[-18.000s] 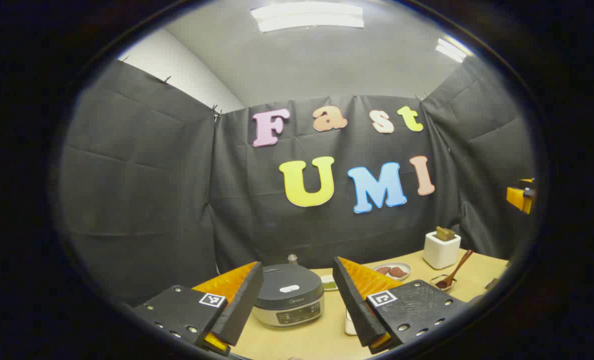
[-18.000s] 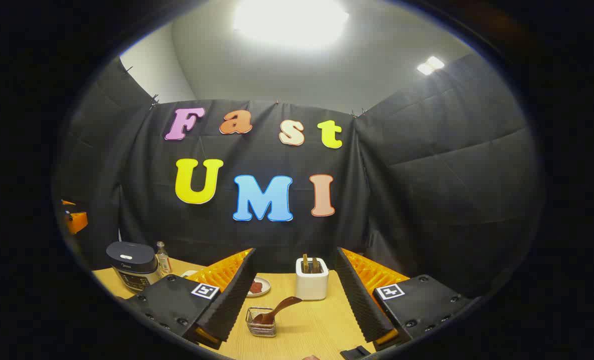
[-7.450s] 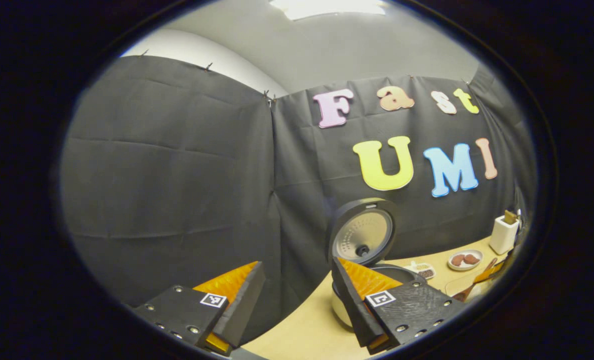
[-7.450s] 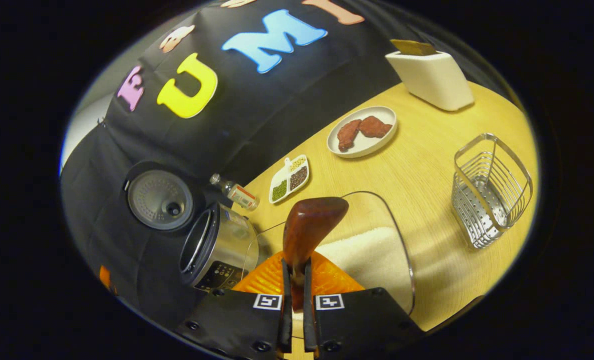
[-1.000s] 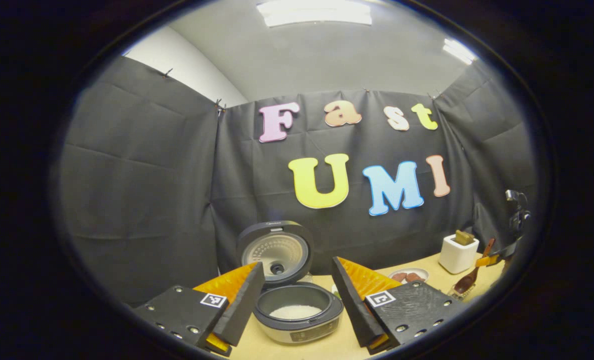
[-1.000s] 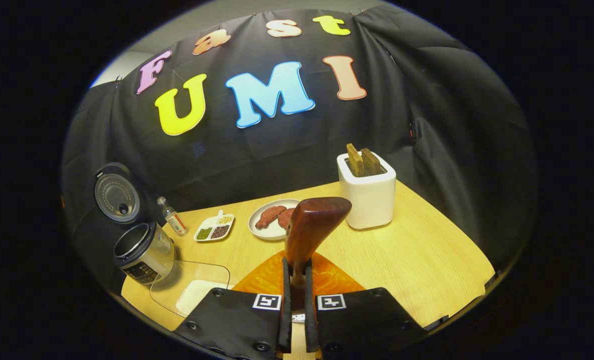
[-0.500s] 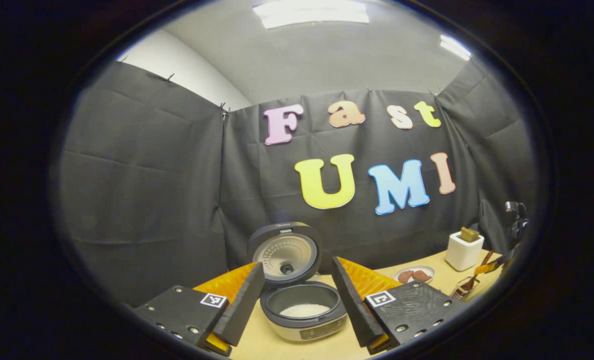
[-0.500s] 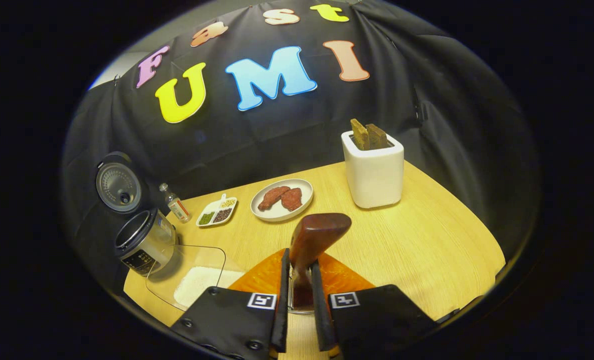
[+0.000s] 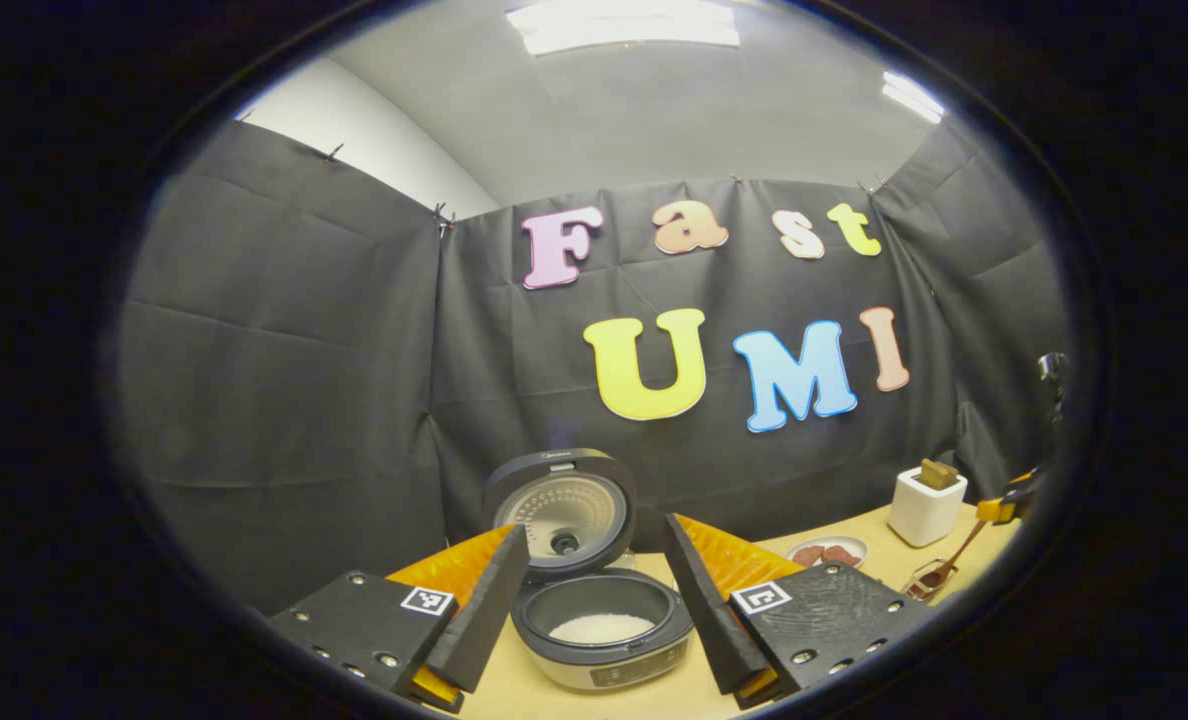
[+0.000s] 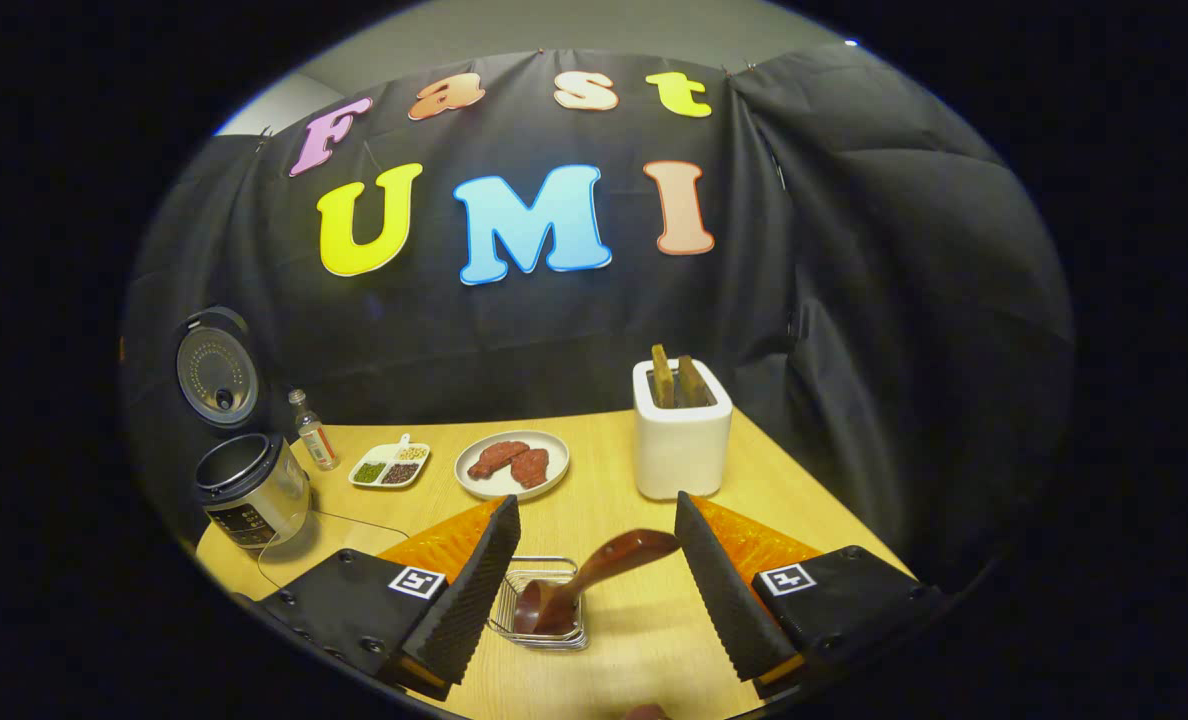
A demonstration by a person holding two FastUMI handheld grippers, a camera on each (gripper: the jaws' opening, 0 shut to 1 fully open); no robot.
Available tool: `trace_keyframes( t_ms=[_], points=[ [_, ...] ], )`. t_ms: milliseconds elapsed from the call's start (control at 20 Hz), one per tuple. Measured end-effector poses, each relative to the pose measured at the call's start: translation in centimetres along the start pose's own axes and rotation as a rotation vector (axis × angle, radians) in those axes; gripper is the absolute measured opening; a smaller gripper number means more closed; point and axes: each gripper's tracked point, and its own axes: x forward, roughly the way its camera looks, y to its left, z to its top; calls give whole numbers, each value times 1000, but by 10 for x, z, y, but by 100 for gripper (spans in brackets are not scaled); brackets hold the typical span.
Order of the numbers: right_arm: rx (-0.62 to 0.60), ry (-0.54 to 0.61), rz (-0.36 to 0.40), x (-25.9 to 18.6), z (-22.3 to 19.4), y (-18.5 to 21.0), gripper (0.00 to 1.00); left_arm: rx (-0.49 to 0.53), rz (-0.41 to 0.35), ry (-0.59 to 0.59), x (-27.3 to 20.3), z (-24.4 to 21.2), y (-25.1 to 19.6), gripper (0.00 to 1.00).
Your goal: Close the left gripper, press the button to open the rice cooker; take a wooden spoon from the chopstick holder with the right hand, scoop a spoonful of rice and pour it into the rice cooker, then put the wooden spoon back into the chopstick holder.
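The glossy brown wooden spoon [image 10: 594, 575] rests bowl-down in the wire-mesh chopstick holder [image 10: 544, 602], handle leaning toward the white toaster [image 10: 682, 430]. The right gripper [image 10: 594, 590] is spread wide, its ribbed fingers flanking the holder without contact. On the wood-grain tabletop [image 10: 814, 500], the left gripper [image 9: 594, 610] is likewise spread before the round rice cooker [image 9: 602, 625], lid raised, white rice [image 9: 602, 628] inside.
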Motion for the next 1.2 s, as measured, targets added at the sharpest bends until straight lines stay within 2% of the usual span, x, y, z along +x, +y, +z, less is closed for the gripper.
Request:
trace_keyframes(
  t_ms=[200, 450, 950, 1200],
  points=[
    [-17, -75, -28, -24, 34, -2, 98, -13, -9, 8, 34, 3, 5, 85],
    [-15, -127, -53, -44, 53, 5, 98, -2, -8, 7, 88, 14, 18, 85],
    [-39, -120, -112, -47, 43, 25, 98, -36, 21, 13, 214, 28, 62, 85],
    [-17, -101, -128, -44, 37, 30, 98, -75, 32, 57, 268, 7, 79, 84]
  ],
)
